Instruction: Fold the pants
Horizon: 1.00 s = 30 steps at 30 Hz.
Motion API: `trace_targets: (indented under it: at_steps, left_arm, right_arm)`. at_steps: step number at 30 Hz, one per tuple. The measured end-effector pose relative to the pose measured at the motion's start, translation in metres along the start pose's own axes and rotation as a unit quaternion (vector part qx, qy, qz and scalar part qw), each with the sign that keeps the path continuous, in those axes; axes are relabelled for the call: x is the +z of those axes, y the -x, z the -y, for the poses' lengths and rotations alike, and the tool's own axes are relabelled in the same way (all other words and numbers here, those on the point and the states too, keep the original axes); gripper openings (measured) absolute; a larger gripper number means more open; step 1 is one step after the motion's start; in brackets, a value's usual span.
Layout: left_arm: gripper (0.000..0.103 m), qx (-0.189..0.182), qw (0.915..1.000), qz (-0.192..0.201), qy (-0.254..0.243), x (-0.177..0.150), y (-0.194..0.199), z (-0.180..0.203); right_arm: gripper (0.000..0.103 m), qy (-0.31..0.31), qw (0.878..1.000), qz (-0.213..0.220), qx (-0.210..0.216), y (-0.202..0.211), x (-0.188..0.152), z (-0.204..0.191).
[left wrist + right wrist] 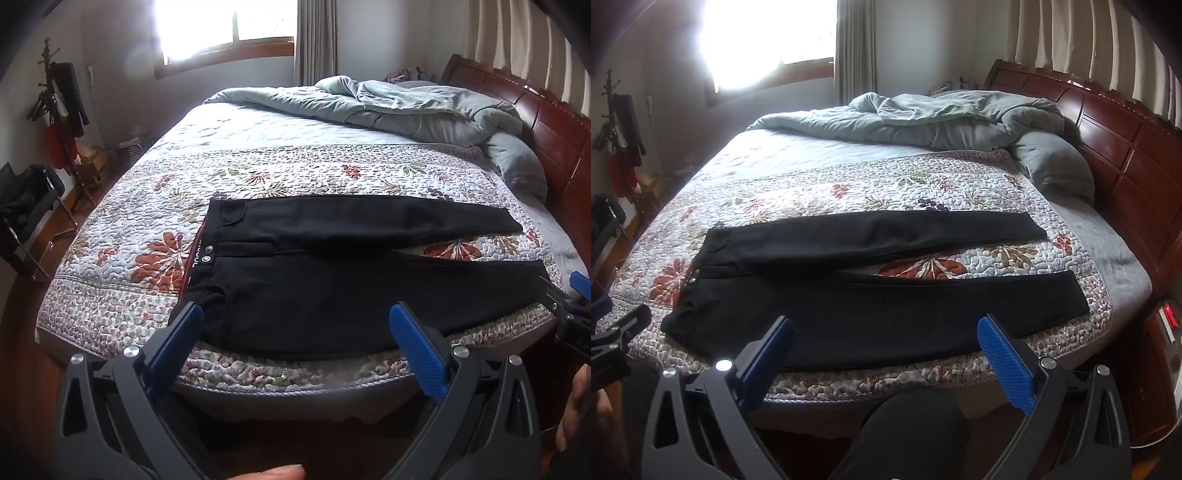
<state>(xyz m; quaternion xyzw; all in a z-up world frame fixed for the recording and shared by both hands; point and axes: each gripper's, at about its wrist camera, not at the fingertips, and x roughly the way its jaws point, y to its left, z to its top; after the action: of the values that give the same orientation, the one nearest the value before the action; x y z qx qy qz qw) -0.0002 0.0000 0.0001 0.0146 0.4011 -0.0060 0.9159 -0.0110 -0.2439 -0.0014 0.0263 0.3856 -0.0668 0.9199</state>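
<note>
Black pants (332, 288) lie flat on the quilted bedspread (122, 295), waistband to the left, both legs stretched to the right and spread apart. In the right wrist view the pants (871, 310) show the same way, leg ends at the right. My left gripper (295, 314) hovers open above the near edge of the pants by the waist, nothing between its blue pads. My right gripper (884, 328) is open too, over the near leg's lower edge, and its tip (569, 295) shows at the right in the left wrist view.
A crumpled grey-green duvet (406, 107) covers the far part of the bed. A dark wooden headboard (546, 122) runs along the right. A coat stand (59, 110) and a chair (29, 214) are on the left floor. A person's knee (908, 424) is below the bed edge.
</note>
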Motion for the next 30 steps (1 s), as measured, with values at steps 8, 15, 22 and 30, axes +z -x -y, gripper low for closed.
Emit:
trace_targets:
  at_steps: [8, 15, 22, 30]
  left_arm:
    - [0.100, -0.002, 1.0000, -0.002, -0.001, -0.0007, 0.0001, 0.0013]
    - [0.100, -0.004, 1.0000, -0.003, -0.001, 0.0026, 0.0038, -0.0054]
    - [0.100, -0.002, 1.0000, -0.004, -0.002, -0.0011, -0.0003, -0.0003]
    - [0.100, -0.002, 1.0000, -0.004, -0.002, -0.0019, -0.0004, 0.0004]
  right_arm:
    - [0.099, 0.000, 1.000, 0.000, 0.001, -0.0017, -0.0032, 0.0037]
    - [0.099, -0.002, 1.000, -0.003, 0.003, -0.0008, -0.0041, 0.0002]
    - [0.099, -0.002, 1.000, -0.004, 0.004, -0.0034, -0.0041, 0.0018]
    - [0.099, -0.003, 1.000, -0.004, 0.005, -0.0037, -0.0049, 0.0029]
